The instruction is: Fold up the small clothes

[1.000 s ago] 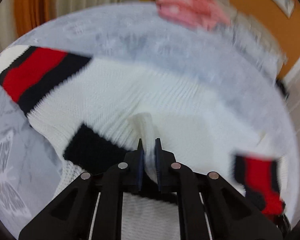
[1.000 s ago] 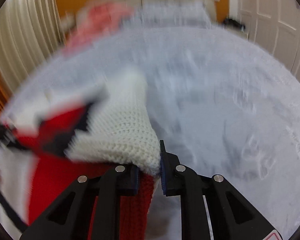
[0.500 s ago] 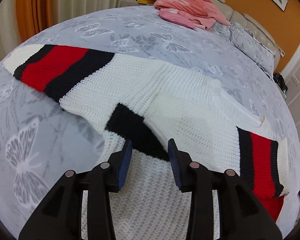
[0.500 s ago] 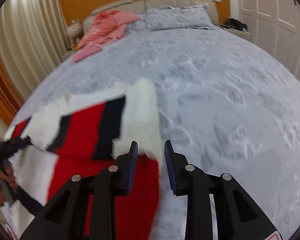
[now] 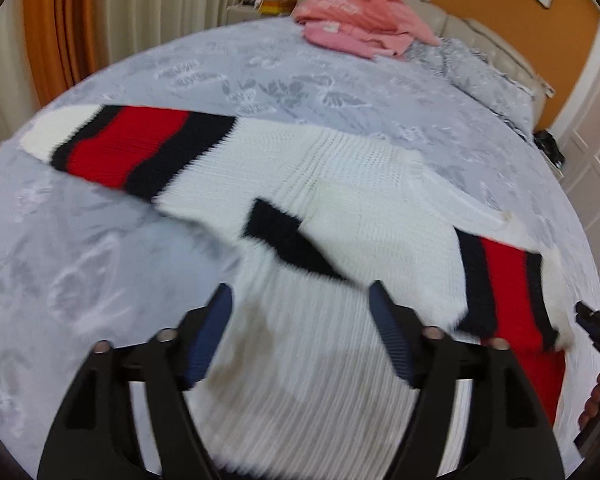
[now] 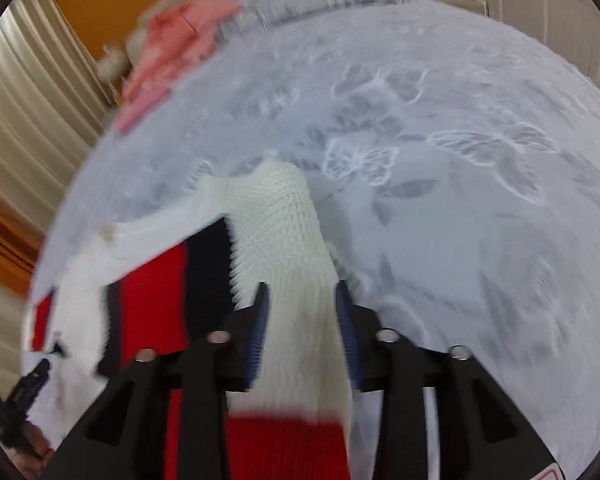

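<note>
Since the sweater (image 5: pixel 352 200) lies folded on the bed (image 5: pixel 100 240), both tongs (left (image 5: pixel 300 336), right (image 6: pixel 302 336)) have just been opening, gripping nothing.

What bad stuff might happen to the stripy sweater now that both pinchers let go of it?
1. The right gripper has just been opening, but the sweater sleeve's white cuff sits between its jaws; lifting away might snag the knit and undo the fold.
2. The left gripper, jaws just opened, hovers close over the body; a low sweep may rumple it.
3. The other sleeve lies stretched out, so the fold is unfinished.
</note>
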Motion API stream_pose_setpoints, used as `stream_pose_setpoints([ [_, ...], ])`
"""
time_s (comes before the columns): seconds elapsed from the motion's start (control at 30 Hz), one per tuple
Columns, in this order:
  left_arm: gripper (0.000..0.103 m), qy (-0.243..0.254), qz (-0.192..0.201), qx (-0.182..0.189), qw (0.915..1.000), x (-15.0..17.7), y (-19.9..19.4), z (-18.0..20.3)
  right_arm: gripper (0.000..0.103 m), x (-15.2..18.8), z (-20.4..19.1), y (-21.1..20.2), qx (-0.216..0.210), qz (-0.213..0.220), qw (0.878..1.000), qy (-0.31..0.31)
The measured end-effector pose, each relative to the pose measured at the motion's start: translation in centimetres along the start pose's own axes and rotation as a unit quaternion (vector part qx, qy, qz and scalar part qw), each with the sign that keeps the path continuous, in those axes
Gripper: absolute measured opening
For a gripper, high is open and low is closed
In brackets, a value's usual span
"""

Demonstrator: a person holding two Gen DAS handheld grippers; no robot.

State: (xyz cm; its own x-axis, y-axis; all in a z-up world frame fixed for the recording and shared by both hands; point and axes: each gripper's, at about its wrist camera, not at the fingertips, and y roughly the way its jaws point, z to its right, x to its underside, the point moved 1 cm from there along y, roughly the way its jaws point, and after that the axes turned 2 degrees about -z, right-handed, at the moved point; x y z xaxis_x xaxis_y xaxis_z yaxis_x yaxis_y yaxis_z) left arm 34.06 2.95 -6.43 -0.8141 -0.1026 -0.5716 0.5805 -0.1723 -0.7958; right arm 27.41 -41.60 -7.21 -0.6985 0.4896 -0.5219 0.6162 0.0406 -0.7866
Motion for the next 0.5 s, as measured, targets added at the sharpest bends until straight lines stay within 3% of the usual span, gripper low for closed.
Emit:
stream_pose_setpoints([
  [0.03, 0.075, 0.004, 0.001, 0.001, 1.0, 0.8, -1.0, -0.5, 0.056, 1.6, 0.4, -1.5, 0.006, 0.002, 1.0, -0.008],
  [0.1, 0.077, 0.005, -0.006, 0.004, 1.0, 3.2, -3.1, -2.2, 0.06, 5.8, 1.5, -4.4, 0.021, -0.007, 0.999, -0.024],
  [0.27, 0.077, -0.036, -0.051, 0.017, 0.9979, 8.7, -6.2, -6.0, 0.06, 16.9, 4.1, -9.8, 0.032, -0.079, 0.996, 0.013],
  [0.4, 0.081, -0.063, -0.089, 0.038, 0.9933, 13.0, -7.7, -7.6, 0.061, 21.2, 2.6, -11.3, 0.011, -0.116, 0.993, 0.016],
  [0.5, 0.082, -0.099, -0.132, 0.067, 0.984, 15.5, -7.5, -8.5, 0.074, 23.4, 1.0, -10.9, -0.002, -0.143, 0.99, 0.01],
])
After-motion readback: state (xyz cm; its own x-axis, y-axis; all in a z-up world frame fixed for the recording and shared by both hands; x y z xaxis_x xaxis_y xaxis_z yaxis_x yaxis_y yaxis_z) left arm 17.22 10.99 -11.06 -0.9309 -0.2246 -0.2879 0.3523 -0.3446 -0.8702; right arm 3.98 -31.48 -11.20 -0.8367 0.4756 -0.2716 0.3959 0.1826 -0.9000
